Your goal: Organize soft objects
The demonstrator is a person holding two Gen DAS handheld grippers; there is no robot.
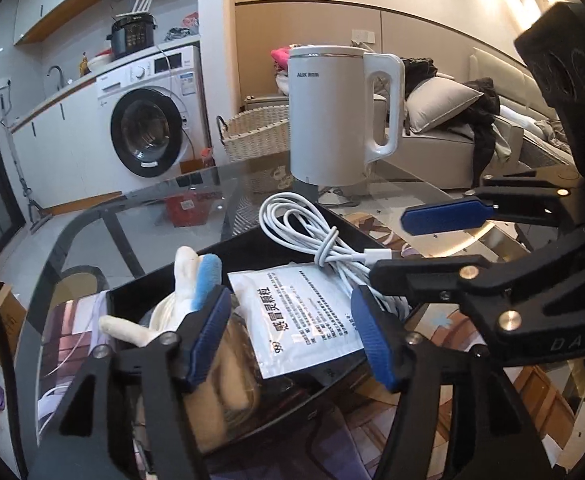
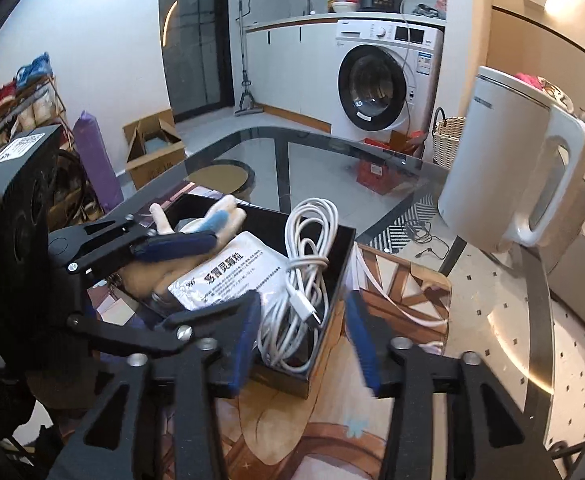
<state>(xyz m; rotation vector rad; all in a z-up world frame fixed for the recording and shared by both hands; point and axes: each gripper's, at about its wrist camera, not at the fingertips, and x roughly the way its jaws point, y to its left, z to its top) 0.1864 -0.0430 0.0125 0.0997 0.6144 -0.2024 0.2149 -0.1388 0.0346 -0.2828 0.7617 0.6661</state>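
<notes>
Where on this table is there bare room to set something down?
Free: the glass table beyond the black tray, toward the washing machine, and the printed mat between tray and kettle. Crowded: the tray, filled by cable, sachet and plush toy.

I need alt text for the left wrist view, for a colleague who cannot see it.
The left gripper hangs open over a shallow black tray on a glass table, its blue pads either side of a white printed sachet. The tray also holds a coiled white cable and a cream and blue plush toy. Behind stands a white electric kettle; the right gripper enters from the right.
</notes>
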